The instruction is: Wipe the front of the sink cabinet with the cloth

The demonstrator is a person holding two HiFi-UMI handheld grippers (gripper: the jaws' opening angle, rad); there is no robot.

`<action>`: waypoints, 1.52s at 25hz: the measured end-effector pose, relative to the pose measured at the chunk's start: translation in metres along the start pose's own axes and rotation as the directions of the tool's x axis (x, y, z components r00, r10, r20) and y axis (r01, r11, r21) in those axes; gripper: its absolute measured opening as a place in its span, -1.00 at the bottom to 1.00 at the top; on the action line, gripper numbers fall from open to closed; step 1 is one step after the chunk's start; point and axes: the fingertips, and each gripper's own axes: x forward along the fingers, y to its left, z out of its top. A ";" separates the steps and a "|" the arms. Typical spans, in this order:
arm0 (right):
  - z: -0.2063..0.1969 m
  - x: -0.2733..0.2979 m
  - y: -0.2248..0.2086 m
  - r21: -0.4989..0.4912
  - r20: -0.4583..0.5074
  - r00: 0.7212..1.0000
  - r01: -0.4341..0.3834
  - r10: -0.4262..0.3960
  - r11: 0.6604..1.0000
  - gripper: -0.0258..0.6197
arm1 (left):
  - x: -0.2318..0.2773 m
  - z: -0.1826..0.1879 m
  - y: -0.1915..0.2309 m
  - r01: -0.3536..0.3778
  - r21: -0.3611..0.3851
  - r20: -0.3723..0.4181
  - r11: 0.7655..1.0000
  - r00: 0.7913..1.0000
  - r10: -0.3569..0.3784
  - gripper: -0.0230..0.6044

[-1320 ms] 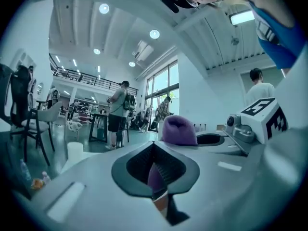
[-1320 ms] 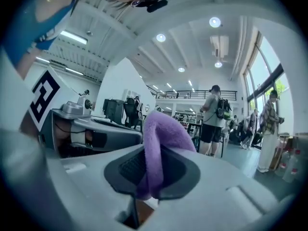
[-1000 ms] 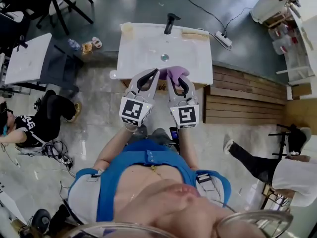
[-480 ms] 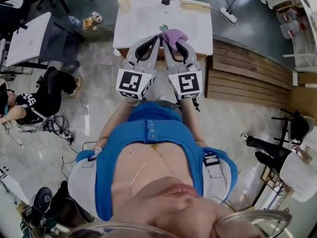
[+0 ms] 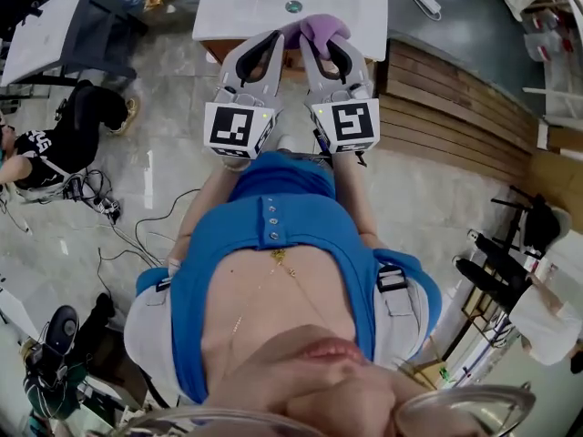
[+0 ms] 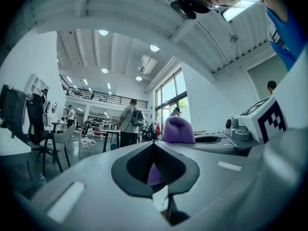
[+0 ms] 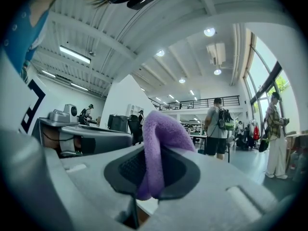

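Nearest, the left tool (image 6: 154, 144) is seen with its jaws closed tip to tip, with nothing gripped between them. Beside it, the right tool (image 7: 151, 150) is clamped on the purple cloth (image 7: 160, 129), which bulges up past the jaws. Beyond, the cloth is held at the front edge of the sink cabinet (image 5: 364, 12).

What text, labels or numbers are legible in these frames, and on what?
No readable words or numbers anywhere.
Left gripper's cube and right gripper's cube: black-and-white square patterns, not text.
Black shirt of the person at the head view's left: white print, too small and blurred to read.
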 end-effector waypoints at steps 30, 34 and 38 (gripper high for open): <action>0.005 -0.056 -0.009 -0.030 0.020 1.000 0.010 -0.010 0.999 -0.75 | -0.011 -0.010 -0.058 0.059 0.016 -0.004 0.998 0.998 -0.059 -0.94; 0.004 -0.055 -0.011 -0.036 0.030 1.000 0.009 -0.008 0.999 -0.75 | -0.009 -0.011 -0.059 0.061 0.013 -0.007 0.998 0.998 -0.061 -0.94; 0.004 -0.055 -0.010 -0.037 0.029 1.000 0.006 -0.005 0.999 -0.75 | -0.011 -0.012 -0.056 0.054 0.006 -0.008 0.999 0.999 -0.053 -0.94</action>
